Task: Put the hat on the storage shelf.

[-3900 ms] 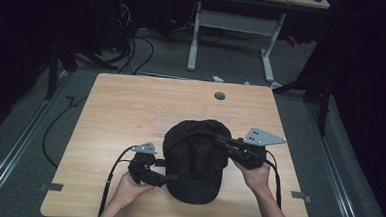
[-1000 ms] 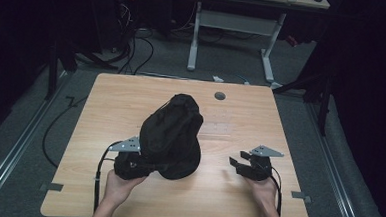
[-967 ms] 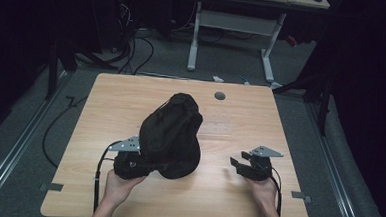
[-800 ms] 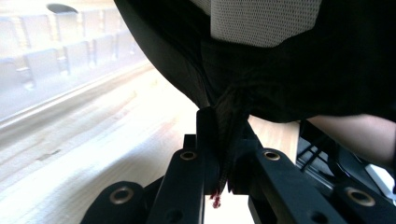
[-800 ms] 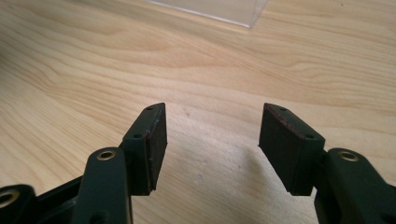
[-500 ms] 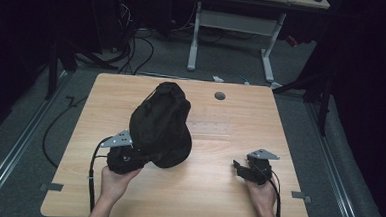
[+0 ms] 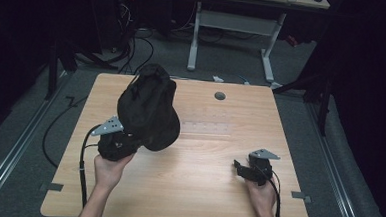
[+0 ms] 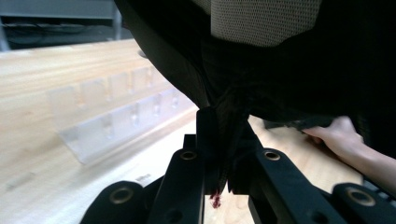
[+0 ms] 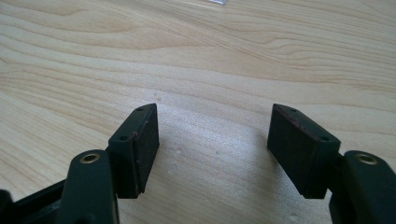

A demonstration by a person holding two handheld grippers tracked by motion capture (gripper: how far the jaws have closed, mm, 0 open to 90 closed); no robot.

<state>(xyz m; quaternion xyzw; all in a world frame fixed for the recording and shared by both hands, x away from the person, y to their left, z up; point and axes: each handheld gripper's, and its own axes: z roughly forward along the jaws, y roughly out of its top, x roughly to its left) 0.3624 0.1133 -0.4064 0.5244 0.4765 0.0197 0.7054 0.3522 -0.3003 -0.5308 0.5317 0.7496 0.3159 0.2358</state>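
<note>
Your left gripper (image 7: 121,144) is at the table's (image 7: 202,189) near-left part, and the bucket hat (image 7: 148,108) rises from it, leaning away from you and lifted above the tabletop, its edge caught between the jaws in the left gripper view. Your right gripper (image 7: 240,167) sits well apart at the near-right, low over bare wood, nothing between its jaws. A round cable hole (image 7: 220,96) lies near the far edge, right of the hat. Behind the table stands a desk frame (image 7: 232,35) on the floor.

Probably lab: cables (image 7: 134,40), dark curtains (image 7: 372,98)
</note>
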